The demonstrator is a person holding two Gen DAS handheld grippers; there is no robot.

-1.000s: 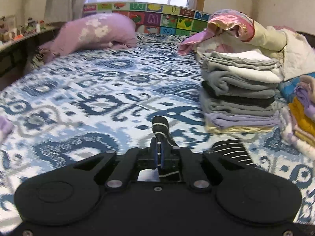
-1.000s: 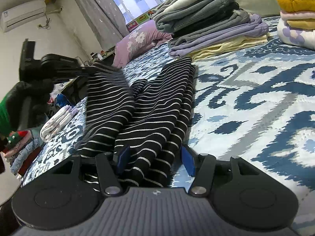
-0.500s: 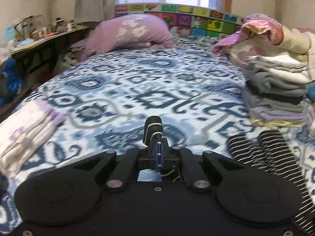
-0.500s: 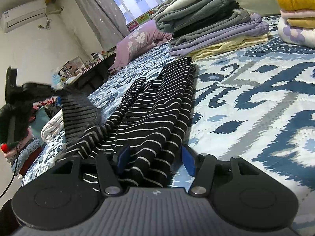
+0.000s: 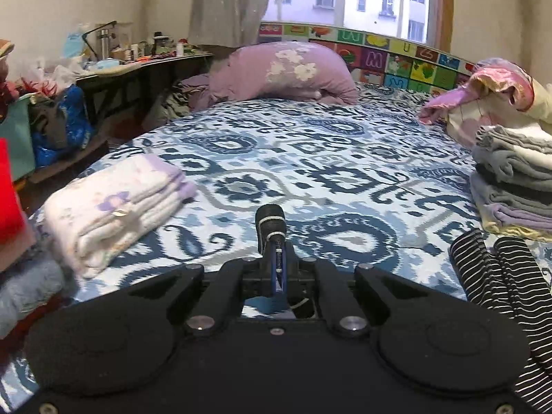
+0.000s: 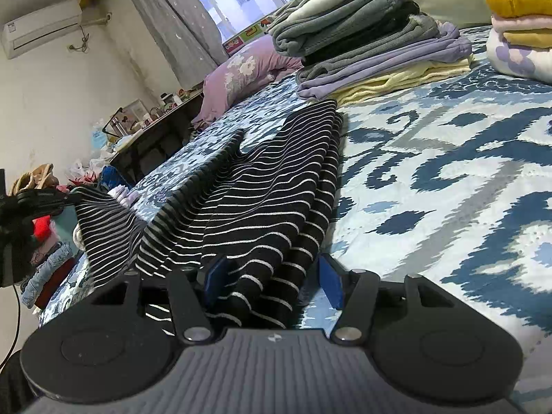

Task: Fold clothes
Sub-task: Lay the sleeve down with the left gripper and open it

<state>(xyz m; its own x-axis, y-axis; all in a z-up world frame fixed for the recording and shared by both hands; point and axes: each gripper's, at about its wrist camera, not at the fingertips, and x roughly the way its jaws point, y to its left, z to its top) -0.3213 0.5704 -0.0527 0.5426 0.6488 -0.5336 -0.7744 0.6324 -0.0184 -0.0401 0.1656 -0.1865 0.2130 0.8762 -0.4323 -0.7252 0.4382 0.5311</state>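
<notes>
Black white-striped garment [image 6: 276,200] stretched long on bed, left corner lifted.

A: The striped garment [image 6: 276,207] looks like soft matt knit cloth, black with thin white lines, rumpled into ridges across the middle of the right wrist view.

B: And the bedspread [image 5: 310,172] under it is matt woven cloth, printed blue and white, faintly quilted. Lower in that frame, the left gripper [image 5: 276,269] has a matt black plastic body with small shiny metal screw heads.

A: The right gripper [image 6: 272,276] is similar, ribbed grey plastic at the bottom, with smooth blue pads [image 6: 329,284].

B: At upper right of the right wrist view, the folded stack [image 6: 372,34] looks fleecy. The folded towel [image 5: 114,203] at left of the left wrist view looks fluffy.
</notes>
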